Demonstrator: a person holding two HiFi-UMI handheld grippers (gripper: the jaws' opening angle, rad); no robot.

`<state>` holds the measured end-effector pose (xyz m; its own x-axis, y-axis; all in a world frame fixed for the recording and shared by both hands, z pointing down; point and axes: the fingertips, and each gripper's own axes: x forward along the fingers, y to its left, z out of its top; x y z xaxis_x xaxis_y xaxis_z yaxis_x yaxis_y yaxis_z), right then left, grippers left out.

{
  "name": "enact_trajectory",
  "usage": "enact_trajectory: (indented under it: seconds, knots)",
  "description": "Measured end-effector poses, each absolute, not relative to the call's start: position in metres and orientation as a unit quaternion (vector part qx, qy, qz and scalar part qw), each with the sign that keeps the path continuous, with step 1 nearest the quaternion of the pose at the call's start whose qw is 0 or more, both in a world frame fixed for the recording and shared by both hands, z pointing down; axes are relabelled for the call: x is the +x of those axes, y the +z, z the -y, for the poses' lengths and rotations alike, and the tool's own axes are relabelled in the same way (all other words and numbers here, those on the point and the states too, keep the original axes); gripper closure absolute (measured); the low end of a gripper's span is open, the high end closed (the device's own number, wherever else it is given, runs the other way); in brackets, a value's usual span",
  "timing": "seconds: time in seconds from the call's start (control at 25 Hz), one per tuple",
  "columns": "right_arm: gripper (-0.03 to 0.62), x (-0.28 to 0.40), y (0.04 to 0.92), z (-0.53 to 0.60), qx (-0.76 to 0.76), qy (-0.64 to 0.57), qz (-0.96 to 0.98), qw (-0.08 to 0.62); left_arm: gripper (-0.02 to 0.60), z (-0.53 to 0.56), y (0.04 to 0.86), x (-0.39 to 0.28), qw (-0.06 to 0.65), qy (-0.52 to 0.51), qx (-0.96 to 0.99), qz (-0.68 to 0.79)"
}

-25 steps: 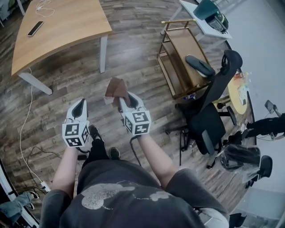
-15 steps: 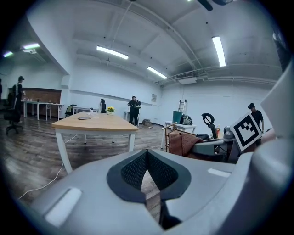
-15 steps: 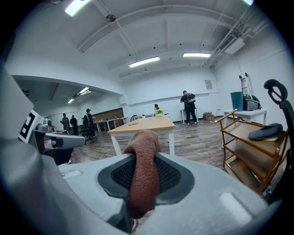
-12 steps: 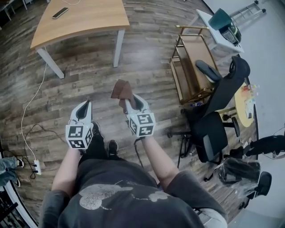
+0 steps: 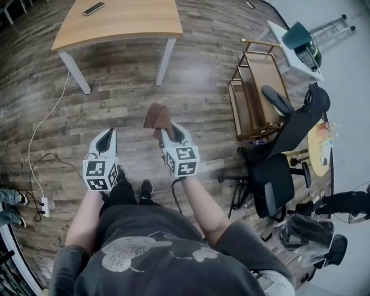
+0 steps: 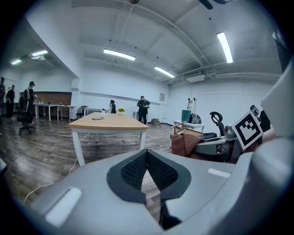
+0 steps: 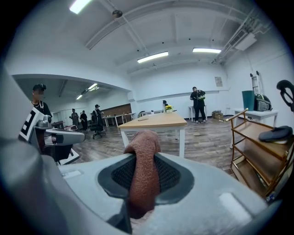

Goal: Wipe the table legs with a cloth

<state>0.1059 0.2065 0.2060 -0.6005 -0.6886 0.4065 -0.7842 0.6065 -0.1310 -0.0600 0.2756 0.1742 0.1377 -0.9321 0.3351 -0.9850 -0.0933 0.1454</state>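
Note:
A wooden table (image 5: 124, 20) with white legs (image 5: 165, 60) stands ahead of me on the plank floor; the second near leg (image 5: 76, 73) is at its left. In the right gripper view the table (image 7: 156, 121) sits straight beyond the jaws. My right gripper (image 5: 163, 130) is shut on a brown cloth (image 5: 156, 117), which sticks up between its pads (image 7: 143, 174). My left gripper (image 5: 104, 140) is shut with nothing in it, level with the right one and about a hand's width to its left; its pads (image 6: 138, 170) meet in the left gripper view. Both are held well short of the table.
A gold shelf cart (image 5: 254, 92) and a black office chair (image 5: 283, 150) stand to my right. A white cable (image 5: 40, 133) runs across the floor to a power strip (image 5: 41, 206) at the left. A phone (image 5: 93, 8) lies on the table. People stand far across the room (image 7: 198, 104).
The table has drawn closer to the middle of the view as I turned and stepped toward it. Both grippers keep their pose, with the cloth still held.

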Motion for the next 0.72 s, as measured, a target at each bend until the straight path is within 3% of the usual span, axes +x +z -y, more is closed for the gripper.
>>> enact_trajectory:
  seconds: [0.72]
  knots:
    - [0.516, 0.120, 0.205, -0.216, 0.417, 0.149, 0.882, 0.159, 0.563, -0.289, 0.174, -0.053, 0.170, 0.076, 0.734, 0.653]
